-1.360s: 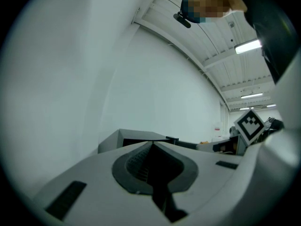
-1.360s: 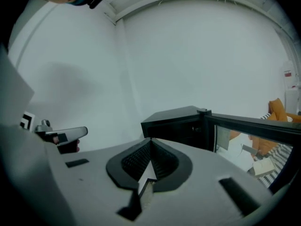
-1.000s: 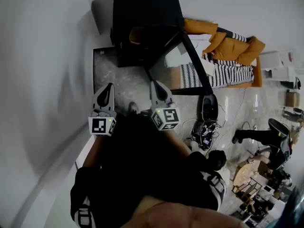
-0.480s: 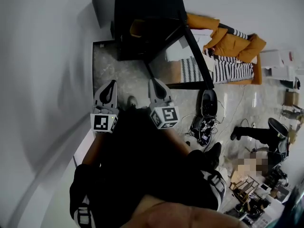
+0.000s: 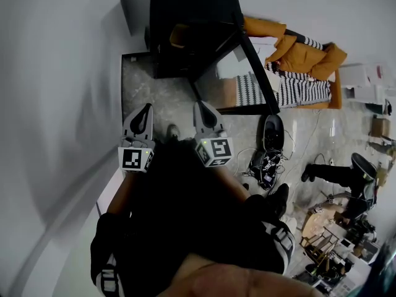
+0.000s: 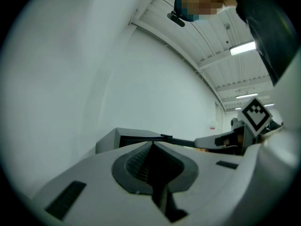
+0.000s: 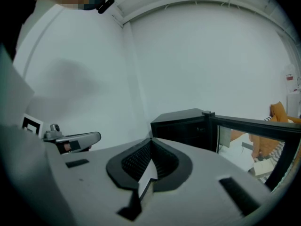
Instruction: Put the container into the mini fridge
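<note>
Mini fridge (image 5: 185,5), black and boxy, stands on the speckled floor (image 5: 154,98) close against the white wall (image 5: 55,104); its glass door (image 5: 257,73) is swung wide open to the right; within the dark opening an orange-brown shape (image 5: 179,36) shows, and whether it is the container cannot be told from these views. The left gripper (image 5: 146,107) and the right gripper (image 5: 199,105) are held side by side in front of the person's dark-clothed body, both pointing toward the fridge and well short of it; each carries its marker cube (image 5: 215,151) at the rear. In the left gripper view the jaws are pressed together with nothing between them, and the fridge's top corner rises just beyond their tips; in the right gripper view the jaws are likewise closed on nothing, with the fridge and its open door ahead and to the right. Beyond the door lie orange cushions (image 5: 303,57) on a black-and-white striped blanket (image 5: 297,91); a black shoe (image 5: 272,132) and a tangle of cables (image 5: 263,166) sit on the floor near the door's outer corner.
</note>
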The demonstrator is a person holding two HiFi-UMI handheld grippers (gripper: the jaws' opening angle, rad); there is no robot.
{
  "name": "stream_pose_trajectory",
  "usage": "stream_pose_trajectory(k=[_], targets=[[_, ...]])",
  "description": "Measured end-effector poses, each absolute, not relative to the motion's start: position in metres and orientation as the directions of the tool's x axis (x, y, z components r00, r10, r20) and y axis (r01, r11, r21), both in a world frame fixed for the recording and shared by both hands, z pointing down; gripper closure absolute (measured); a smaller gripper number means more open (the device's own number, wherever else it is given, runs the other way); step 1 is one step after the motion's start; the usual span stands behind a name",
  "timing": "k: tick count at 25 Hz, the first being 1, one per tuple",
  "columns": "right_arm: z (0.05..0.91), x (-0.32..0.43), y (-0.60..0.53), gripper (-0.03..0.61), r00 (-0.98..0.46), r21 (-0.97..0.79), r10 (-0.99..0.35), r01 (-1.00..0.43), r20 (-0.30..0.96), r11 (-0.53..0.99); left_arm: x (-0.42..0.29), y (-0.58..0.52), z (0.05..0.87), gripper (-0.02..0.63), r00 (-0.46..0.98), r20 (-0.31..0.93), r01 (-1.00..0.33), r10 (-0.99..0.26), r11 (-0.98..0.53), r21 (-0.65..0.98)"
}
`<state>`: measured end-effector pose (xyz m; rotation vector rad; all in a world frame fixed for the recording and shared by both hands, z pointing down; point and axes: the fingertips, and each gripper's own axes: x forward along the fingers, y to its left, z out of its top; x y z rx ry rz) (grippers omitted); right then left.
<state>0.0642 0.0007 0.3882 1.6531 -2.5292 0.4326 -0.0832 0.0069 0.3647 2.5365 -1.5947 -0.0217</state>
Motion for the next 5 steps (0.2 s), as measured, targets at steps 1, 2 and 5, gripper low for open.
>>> stream_pose_trajectory(k=[1, 2, 5], targets=[[0.3877, 0.0641, 0.0008, 0.578, -0.410, -0.185, -0.884, -0.909, 0.226, 0.374, -0.0831, 0.0082, 0.3665, 0.609, 0.441, 0.072, -0.893, -0.894, -0.430, 0.130], [0.3873, 0.0639, 0.0008, 0.578, -0.409, -0.184, -0.884, -0.909, 0.225, 0.374, -0.0831, 0.0093, 0.3676, 0.609, 0.446, 0.076, -0.892, -0.892, -0.435, 0.127], [0.3861, 0.0631, 0.0007, 0.578, -0.408, -0.182, -0.885, -0.910, 0.223, 0.373, -0.0842, 0.0087, 0.3634, 0.609, 0.443, 0.061, -0.893, -0.894, -0.434, 0.122]])
